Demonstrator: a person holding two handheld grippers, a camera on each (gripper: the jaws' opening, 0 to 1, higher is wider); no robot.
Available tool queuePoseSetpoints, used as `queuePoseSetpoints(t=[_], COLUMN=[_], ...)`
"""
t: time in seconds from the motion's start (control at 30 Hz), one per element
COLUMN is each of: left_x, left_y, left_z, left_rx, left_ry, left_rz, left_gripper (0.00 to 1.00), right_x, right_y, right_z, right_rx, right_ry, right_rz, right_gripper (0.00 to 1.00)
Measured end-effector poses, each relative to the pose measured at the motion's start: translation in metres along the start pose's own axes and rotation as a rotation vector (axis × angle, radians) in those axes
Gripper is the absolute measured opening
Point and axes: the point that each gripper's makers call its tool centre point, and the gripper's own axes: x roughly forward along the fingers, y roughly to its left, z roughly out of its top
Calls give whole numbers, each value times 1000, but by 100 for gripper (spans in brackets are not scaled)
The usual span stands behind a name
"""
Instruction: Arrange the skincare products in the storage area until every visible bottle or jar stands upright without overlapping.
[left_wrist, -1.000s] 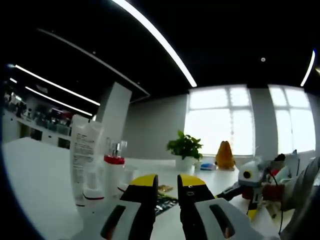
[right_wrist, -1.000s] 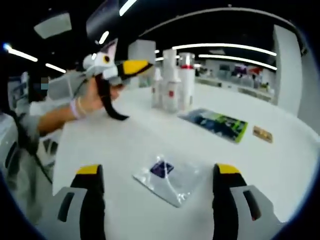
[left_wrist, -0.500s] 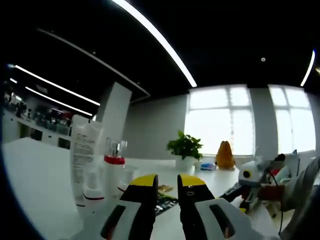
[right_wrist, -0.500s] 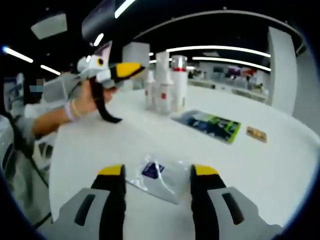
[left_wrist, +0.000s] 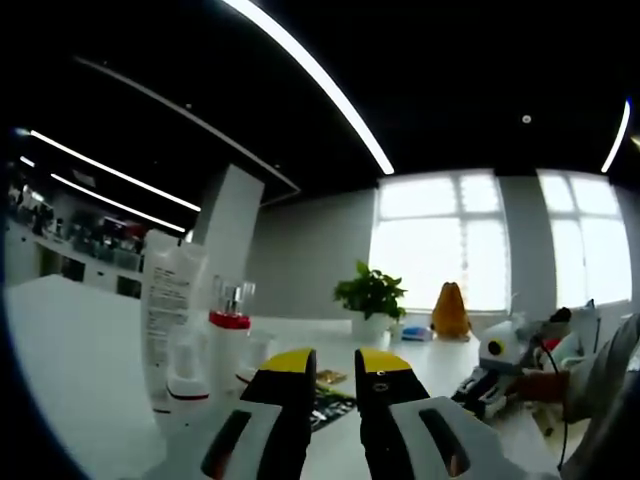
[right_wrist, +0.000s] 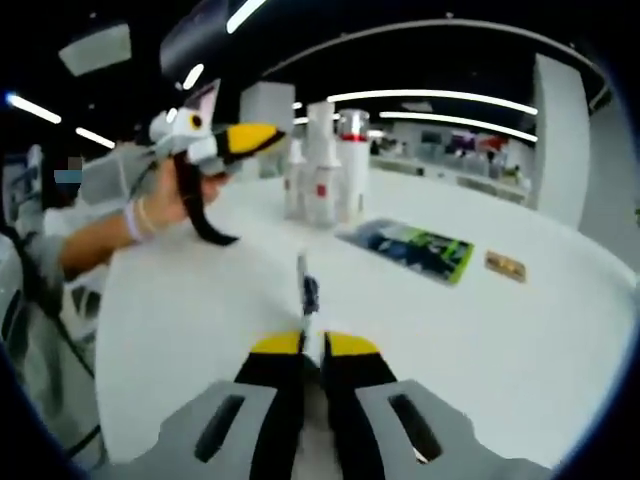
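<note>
While the right gripper (right_wrist: 312, 345) pinches the clear sachet (right_wrist: 306, 290) edge-on at lower centre, its jaws shut on it, the pick-up step looks done. Next, it should probably carry the sachet toward the bottles (right_wrist: 322, 165) at upper centre. The left gripper (left_wrist: 335, 362) hovers nearly closed, holding nothing, beside the tube (left_wrist: 170, 310).

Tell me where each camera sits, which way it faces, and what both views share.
Left gripper view: rides the left gripper, low over the white table, facing the windows; right gripper at right.
Right gripper view: rides the right gripper, shut on a clear sachet, facing across the table; the person's hand holds the left gripper.
Shared: the standing skincare bottles and the dark green packet.
</note>
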Motion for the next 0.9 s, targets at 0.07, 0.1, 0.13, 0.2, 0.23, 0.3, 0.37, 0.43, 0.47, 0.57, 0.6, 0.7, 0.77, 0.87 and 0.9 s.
queuePoseSetpoints(t=[0.07,0.1,0.13,0.2,0.23,0.3,0.37,0.43,0.47,0.57,0.6,0.7,0.77,0.87,0.9], left_x=[0,0,0,0,0,0,0,1,1,2,2,3,3,2,1], left_y=[0,0,0,1,1,0,0,-1,-2,-4,-5,-8,-9,-16,-19], left_z=[0,0,0,0,0,0,0,0,0,-1,-1,-1,-1,5,7], left_rx=[0,-1,-1,-1,-2,-4,-6,-6,-7,-11,-10,-11,-6,-33,-49], left_ry=[-1,-1,-2,-2,-2,-1,-1,0,1,5,5,7,7,-18,-30], left_rz=[-1,0,0,0,-1,-3,-6,-11,-14,-28,-34,-49,-55,-96,-113], left_gripper=[16,16,16,16,16,16,16,16,16,16,16,16,16,16,16], right_x=[-3,-5,-4,-4,-6,-6,-5,-3,-1,1,3,9,13,19,20], right_y=[4,6,6,8,9,11,14,17,17,21,21,17,17,23,25], right_z=[0,0,1,1,1,1,1,3,4,20,26,56,72,94,103], right_rx=[-13,-1,0,-12,-14,-8,-8,-9,-12,-38,-51,-119,-162,-216,-254], right_ry=[-4,8,18,32,38,57,70,85,86,43,26,-61,-86,-117,-126], right_rz=[17,14,11,5,4,1,8,12,13,12,5,-53,-77,-89,-100], right_gripper=[1,1,0,0,0,0,0,0,0,0,0,0,0,0,0])
